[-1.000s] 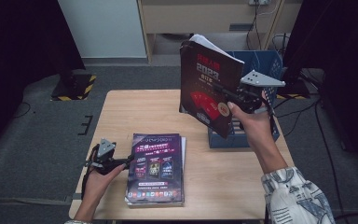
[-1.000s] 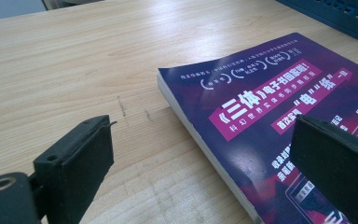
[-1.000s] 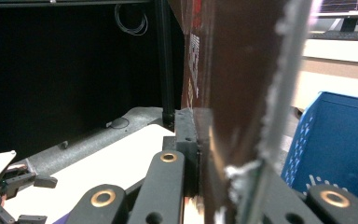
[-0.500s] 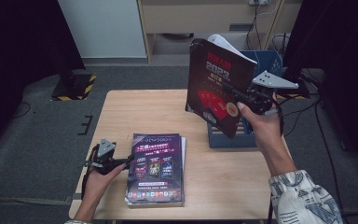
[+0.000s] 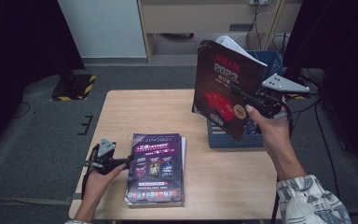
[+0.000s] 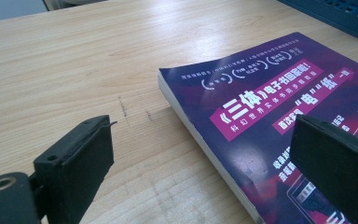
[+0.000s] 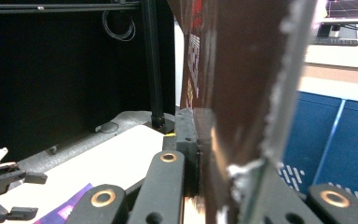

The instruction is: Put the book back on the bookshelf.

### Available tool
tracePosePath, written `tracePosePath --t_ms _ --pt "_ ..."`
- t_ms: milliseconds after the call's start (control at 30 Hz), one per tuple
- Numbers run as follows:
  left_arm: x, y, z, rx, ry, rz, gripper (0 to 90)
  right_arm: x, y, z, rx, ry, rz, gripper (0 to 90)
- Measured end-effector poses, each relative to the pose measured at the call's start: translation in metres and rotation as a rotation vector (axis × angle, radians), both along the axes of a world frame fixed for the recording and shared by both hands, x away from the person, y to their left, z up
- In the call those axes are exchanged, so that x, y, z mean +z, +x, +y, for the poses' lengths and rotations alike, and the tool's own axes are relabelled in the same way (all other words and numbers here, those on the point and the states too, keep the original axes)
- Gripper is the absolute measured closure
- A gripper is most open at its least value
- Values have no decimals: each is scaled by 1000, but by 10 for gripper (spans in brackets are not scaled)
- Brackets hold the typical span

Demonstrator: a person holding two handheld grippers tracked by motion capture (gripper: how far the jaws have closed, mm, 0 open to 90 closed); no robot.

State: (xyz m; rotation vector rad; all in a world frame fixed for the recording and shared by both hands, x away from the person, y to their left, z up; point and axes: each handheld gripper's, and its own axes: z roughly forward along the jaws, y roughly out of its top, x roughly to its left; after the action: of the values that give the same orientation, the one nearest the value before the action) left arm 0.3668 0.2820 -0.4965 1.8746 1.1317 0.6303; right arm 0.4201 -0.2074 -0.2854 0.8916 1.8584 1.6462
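Note:
A dark red book [image 5: 223,88] stands upright in the air over the blue crate [image 5: 235,139], its white pages facing away. My right gripper [image 5: 249,100] is shut on its lower right edge; in the right gripper view the jaws [image 7: 223,158] clamp the book [image 7: 242,93] edge-on. A purple book [image 5: 157,168] lies flat on the wooden table [image 5: 144,112], on top of another. My left gripper [image 5: 121,162] rests at its left edge, open. In the left gripper view the jaws [image 6: 205,149] straddle the purple book [image 6: 270,107]'s edge without pressing on it.
The blue crate [image 7: 335,135] stands at the table's right side, partly past its edge. Beyond the table are a white cabinet [image 5: 102,28], a black stand base [image 5: 72,86] with yellow stripes, and cables on the grey floor. The left gripper [image 7: 4,186] appears far off in the right gripper view.
My right gripper has carried the dark red book to the right, so it now hangs over the crate. The left gripper and the purple book have stayed put.

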Motion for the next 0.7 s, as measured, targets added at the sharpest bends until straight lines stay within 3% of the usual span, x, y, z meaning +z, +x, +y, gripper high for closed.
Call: tracePosePath --t_ms 700 --pt "0 0 0 1 2 -1 60 -3 -5 -25 -48 -17 9 870"
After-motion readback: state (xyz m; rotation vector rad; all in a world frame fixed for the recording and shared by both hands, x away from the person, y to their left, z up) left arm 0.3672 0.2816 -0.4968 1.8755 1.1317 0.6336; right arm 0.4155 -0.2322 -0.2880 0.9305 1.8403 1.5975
